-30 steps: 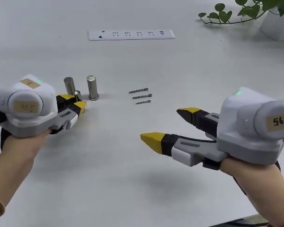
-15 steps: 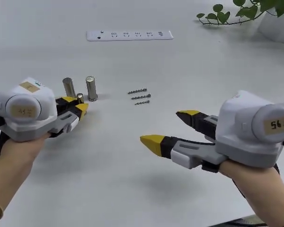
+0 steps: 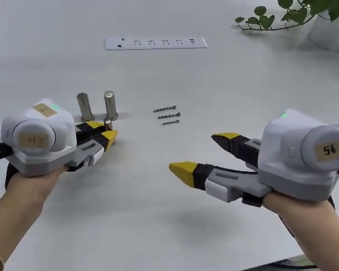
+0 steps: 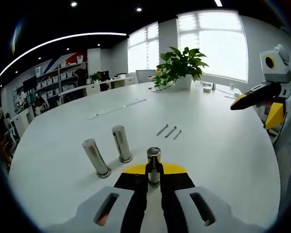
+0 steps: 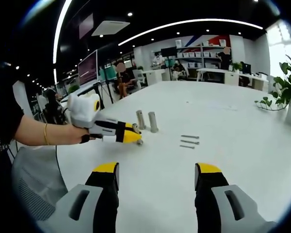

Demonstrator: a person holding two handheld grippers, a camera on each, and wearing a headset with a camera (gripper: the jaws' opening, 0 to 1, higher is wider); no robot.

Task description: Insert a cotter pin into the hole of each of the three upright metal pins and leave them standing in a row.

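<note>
On the white bench point(image 3: 158, 214), near the left edge in the head view, the left gripper point(image 3: 106, 129) has its yellow-tipped black fingers point(image 4: 133, 182) clenched on a short silver metal pin point(image 3: 108, 123), held upright. In the left gripper view that pin point(image 4: 153, 162) sits right between the fingertips; cannot tell if its base touches the bench. Two taller silver cylindrical metal pins point(image 3: 83, 104) point(image 3: 110, 105) stand upright side by side just behind the held one, apart from each other. Three small grey cotter pins point(image 3: 169, 115) lie in a stack-like row flat on the bench, to the right of the standing pins, not touching them. The right gripper point(image 3: 202, 152) hovers above the bench on the near right, well apart from the cotter pins, fingers point(image 3: 183, 167) spread wide, nothing between them. A white power strip point(image 3: 156, 42) lies at the far side. A green leafy plant point(image 3: 282, 14) is at the far right corner.
</note>
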